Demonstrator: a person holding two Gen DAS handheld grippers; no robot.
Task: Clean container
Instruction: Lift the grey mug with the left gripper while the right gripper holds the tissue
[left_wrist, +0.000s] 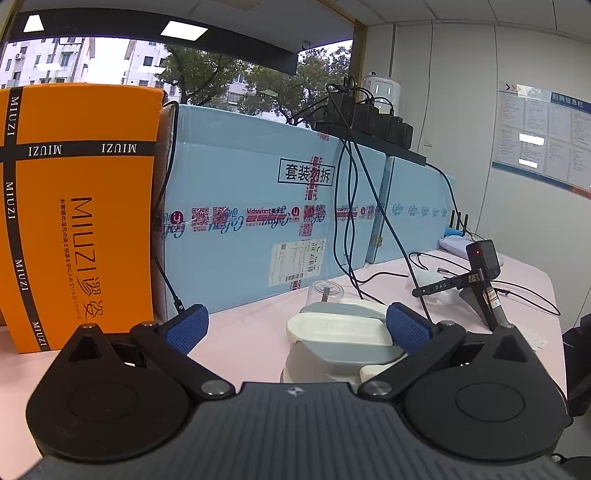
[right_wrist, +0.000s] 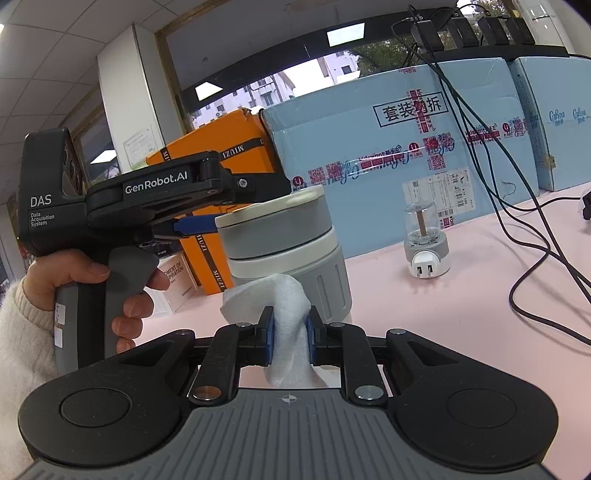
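Note:
A grey and white round container (right_wrist: 288, 251) stands on the pink table. Its lid (left_wrist: 343, 328) lies between the blue pads of my left gripper (left_wrist: 295, 328), which is open: the right pad (left_wrist: 406, 326) sits at the lid's edge and the left pad (left_wrist: 184, 328) is well clear of it. In the right wrist view a hand holds that gripper from the left, one blue finger (right_wrist: 195, 224) at the lid. My right gripper (right_wrist: 290, 328) is shut on a white wipe (right_wrist: 284, 306), whose top rests against the container's ribbed lower side.
Blue cartons (left_wrist: 258, 192) and an orange MIUZI box (left_wrist: 77, 206) wall the table's back. A clear-domed plug-in device (right_wrist: 424, 240) stands right of the container. Black cables (right_wrist: 535, 258) trail over the table. A black DAS device on a stand (left_wrist: 480, 280) is at the right.

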